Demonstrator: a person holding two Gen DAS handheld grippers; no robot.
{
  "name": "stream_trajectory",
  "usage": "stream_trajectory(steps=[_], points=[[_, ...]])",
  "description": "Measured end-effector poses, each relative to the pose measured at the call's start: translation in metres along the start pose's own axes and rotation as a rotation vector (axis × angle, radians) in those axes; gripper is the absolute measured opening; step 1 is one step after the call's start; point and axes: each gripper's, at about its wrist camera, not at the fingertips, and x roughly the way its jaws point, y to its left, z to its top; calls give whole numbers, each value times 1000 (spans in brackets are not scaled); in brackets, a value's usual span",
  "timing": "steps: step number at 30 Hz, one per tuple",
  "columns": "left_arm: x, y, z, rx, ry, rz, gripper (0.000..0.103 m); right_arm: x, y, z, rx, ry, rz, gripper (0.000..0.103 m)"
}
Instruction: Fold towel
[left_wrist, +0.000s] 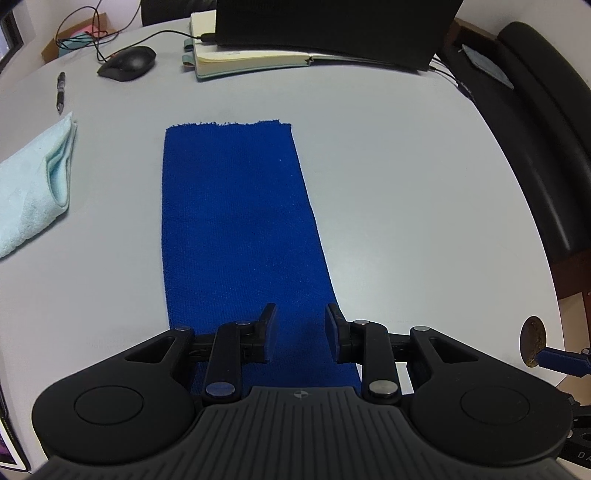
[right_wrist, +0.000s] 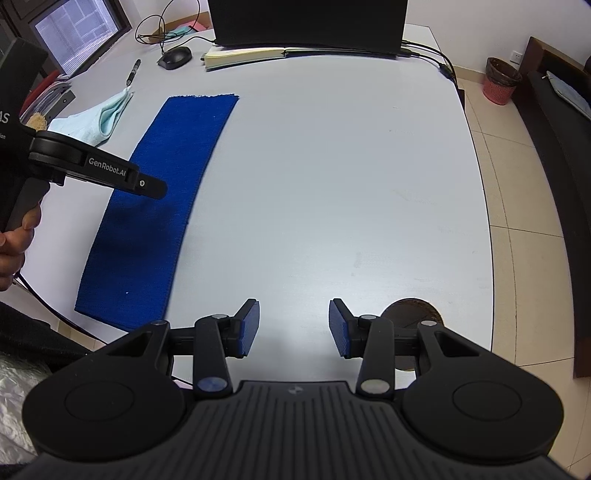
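A big white desk (left_wrist: 369, 184) is seen. A long blue towel (left_wrist: 236, 229) is laid flat on it as a narrow strip. The left gripper (left_wrist: 301, 338) is held over the towel's near end, its jaws apart and nothing held. The right gripper (right_wrist: 294, 328) is held over bare desk beside the towel, jaws apart, empty.

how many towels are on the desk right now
2. A blue towel lies flat as a long strip under the left gripper; a light blue folded towel sits beside it, near the pen.
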Motion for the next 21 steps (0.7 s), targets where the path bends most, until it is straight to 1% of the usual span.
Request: stream_trajectory(steps=[11, 14, 18, 21], points=[[21, -8, 0, 5, 51, 16, 31, 0, -19, 1, 9, 1, -3, 43], [24, -9, 0, 7, 52, 22, 31, 1, -21, 2, 10, 5, -2, 43], [25, -11, 0, 16, 49, 22, 36, 3, -23, 4, 9, 10, -1, 43], [26, -14, -1, 36, 45, 26, 36, 4, -22, 5, 6, 13, 0, 43]])
